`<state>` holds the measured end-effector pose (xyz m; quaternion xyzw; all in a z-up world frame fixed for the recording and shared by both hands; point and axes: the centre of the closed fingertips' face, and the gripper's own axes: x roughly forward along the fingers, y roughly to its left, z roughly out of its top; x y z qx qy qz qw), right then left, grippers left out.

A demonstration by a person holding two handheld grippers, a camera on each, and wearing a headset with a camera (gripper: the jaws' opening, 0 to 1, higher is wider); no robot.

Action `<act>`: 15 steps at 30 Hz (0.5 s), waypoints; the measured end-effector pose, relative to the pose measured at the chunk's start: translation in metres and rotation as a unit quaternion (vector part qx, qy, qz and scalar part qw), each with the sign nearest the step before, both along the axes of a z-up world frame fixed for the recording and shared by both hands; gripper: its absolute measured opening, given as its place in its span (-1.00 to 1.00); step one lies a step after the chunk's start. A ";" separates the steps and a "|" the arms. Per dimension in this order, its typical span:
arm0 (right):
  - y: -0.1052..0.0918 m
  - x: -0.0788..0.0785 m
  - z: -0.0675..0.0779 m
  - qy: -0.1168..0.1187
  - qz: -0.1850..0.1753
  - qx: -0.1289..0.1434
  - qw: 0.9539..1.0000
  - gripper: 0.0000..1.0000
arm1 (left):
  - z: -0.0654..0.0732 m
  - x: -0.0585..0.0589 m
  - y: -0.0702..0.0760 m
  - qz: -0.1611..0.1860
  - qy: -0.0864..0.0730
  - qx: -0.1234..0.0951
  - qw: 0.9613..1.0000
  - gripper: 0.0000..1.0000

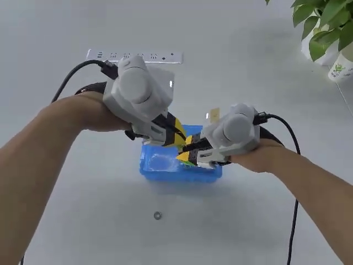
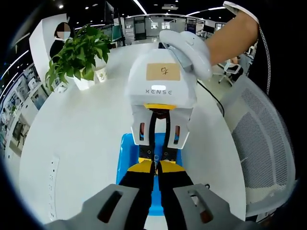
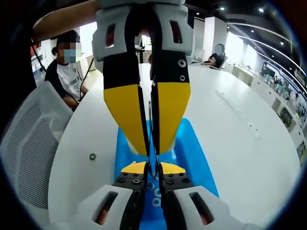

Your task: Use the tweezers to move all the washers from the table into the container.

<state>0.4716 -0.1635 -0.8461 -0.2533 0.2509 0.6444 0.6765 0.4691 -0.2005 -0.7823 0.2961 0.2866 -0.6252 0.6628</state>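
Over the blue container [image 1: 160,168] my two grippers meet tip to tip. The left gripper [image 2: 155,166] is shut on the thin metal tweezers [image 3: 149,115], which run straight down between its yellow jaws. The right gripper [image 3: 153,168] faces it and is shut on the tweezers' lower end. From above, the left gripper [image 1: 177,132] comes in from the left and the right gripper [image 1: 188,154] from the right. One washer [image 1: 158,215] lies on the white table in front of the container, also seen as a washer [image 3: 92,156] left of the container [image 3: 196,158]. A few washers [image 3: 156,196] lie inside it.
A white power strip [image 1: 135,56] lies at the far side of the table. A potted plant [image 1: 325,27] stands at the far right corner. A white mesh chair [image 3: 24,143] is beside the table, and a person sits beyond it.
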 end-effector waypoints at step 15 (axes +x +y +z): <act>0.000 0.002 -0.014 0.009 0.006 -0.015 1.000 -0.79 | -0.013 0.004 0.001 0.005 0.013 -0.003 1.000 -0.87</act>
